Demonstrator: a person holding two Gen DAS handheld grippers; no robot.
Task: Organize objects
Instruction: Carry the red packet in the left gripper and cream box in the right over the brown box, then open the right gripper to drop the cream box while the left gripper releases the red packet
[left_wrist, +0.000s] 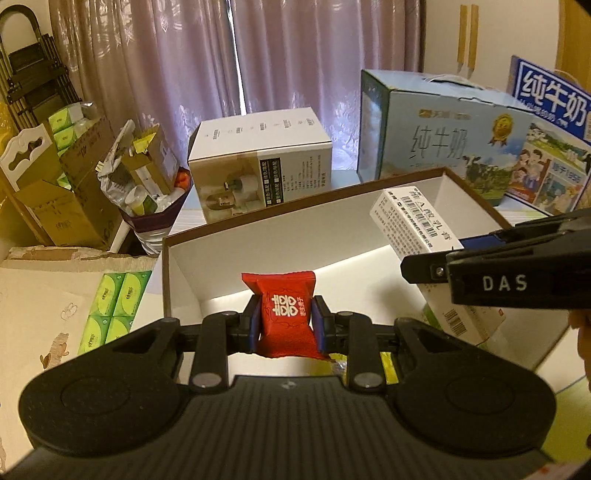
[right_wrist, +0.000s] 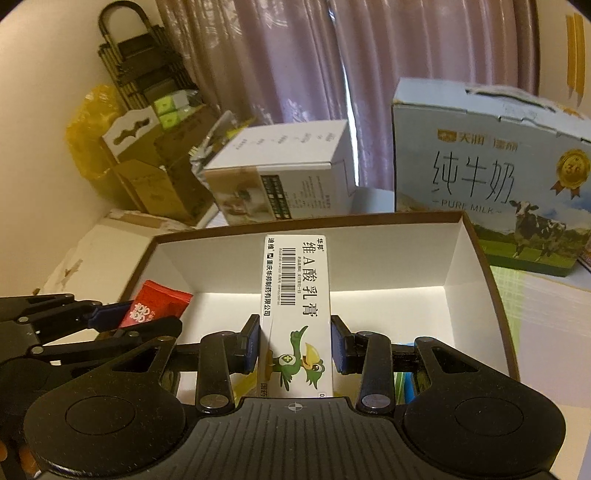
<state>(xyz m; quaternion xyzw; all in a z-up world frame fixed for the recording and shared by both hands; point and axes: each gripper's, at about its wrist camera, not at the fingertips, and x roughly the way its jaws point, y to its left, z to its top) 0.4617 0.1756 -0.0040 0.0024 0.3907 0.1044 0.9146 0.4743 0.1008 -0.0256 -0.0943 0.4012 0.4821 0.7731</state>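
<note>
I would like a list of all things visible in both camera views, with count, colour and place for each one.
red sachet: 1, red with white print, held over the open box
ointment carton: 1, white with a green bird, held over the open box
open box: 1, brown rim, white inside, in front of both cameras
milk carton: 1, pale blue with a cow, behind the open box on the right
white appliance box: 1, white, behind the open box
tissue packs: several, green, left of the open box
curtain: 1, mauve, background
left tongs: black, shut on the sachet
right tongs: black, shut on the carton
</note>
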